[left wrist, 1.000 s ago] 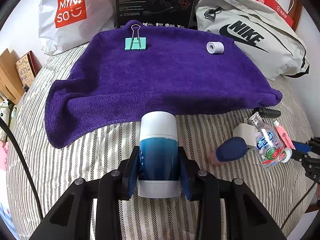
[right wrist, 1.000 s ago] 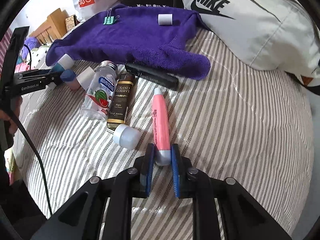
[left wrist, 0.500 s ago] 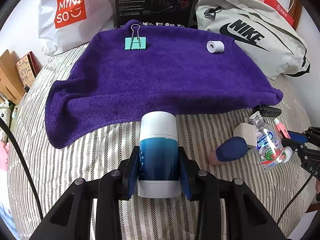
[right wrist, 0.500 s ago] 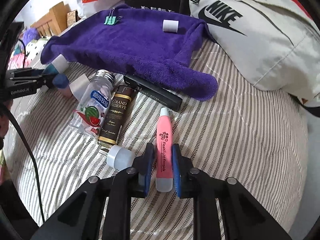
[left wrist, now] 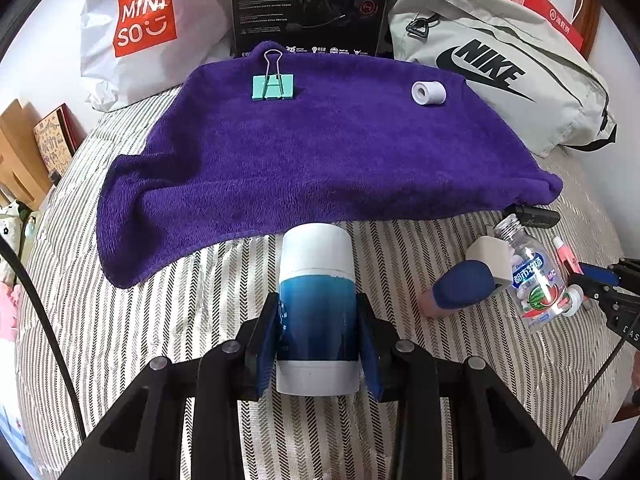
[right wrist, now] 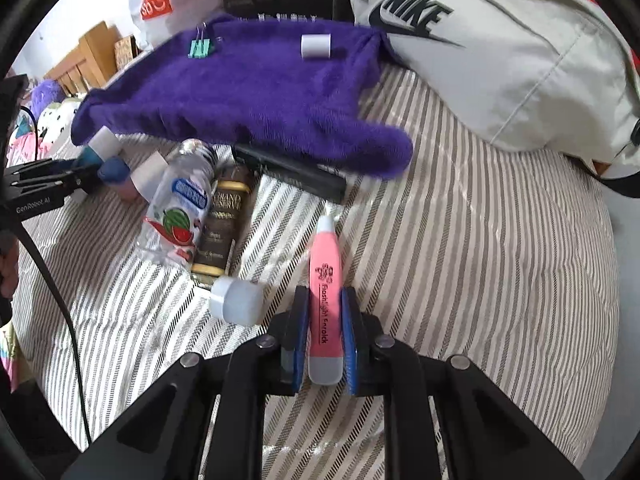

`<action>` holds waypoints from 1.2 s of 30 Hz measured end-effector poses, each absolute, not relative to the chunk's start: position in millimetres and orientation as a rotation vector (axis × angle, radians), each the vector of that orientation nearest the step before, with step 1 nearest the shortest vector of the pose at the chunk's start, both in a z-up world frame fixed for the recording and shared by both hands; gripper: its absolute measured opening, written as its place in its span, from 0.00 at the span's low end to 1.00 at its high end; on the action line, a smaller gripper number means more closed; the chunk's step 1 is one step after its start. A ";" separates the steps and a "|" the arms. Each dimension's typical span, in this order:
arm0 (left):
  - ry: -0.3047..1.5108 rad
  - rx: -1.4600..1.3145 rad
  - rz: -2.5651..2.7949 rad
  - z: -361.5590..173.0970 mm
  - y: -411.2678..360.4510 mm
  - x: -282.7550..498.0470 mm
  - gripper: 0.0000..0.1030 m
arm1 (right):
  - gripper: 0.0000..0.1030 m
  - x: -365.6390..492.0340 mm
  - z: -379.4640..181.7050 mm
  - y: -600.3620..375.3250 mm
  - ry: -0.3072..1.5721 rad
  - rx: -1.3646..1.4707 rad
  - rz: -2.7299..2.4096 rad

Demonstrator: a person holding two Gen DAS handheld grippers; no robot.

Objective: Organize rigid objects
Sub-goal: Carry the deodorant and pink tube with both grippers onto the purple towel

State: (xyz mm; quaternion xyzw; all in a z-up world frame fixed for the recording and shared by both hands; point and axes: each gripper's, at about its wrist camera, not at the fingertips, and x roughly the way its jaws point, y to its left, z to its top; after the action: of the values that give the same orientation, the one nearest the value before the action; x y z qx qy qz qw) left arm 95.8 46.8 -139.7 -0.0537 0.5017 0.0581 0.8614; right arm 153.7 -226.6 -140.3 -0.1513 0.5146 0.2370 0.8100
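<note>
My left gripper is shut on a blue and white cylinder just short of the purple towel. A green binder clip and a small white roll lie on the towel's far part. My right gripper is shut on a pink flashlight pen, lifted off the striped bed. Beside it lie a clear watermelon candy bottle, a brown bottle with a white cap, and a black tube. The left gripper shows at the left of the right wrist view.
A grey Nike bag, a black box and a white Miniso bag stand behind the towel. A dark blue capped item and a white block lie near the candy bottle. Wooden furniture is at far left.
My right gripper has slid further along the pink pen, lifted it off the bed and swung toward the towel. The left gripper has held still with the cylinder.
</note>
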 end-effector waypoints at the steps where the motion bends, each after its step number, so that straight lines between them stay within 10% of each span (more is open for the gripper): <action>1: 1.051 -0.113 0.119 -139.7 47.0 95.5 0.33 | 0.15 153.9 -140.2 -227.1 1.101 -0.317 0.503; 36: 0.956 -0.193 0.092 -75.9 111.8 144.2 0.33 | 0.15 242.3 -76.2 -170.3 1.041 -0.187 0.541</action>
State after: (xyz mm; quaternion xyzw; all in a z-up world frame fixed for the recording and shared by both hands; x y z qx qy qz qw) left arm 144.2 111.8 -75.9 -0.0927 0.4589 0.0443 0.8825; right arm 242.3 -170.3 -76.2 -0.0882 0.4904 0.2550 0.8287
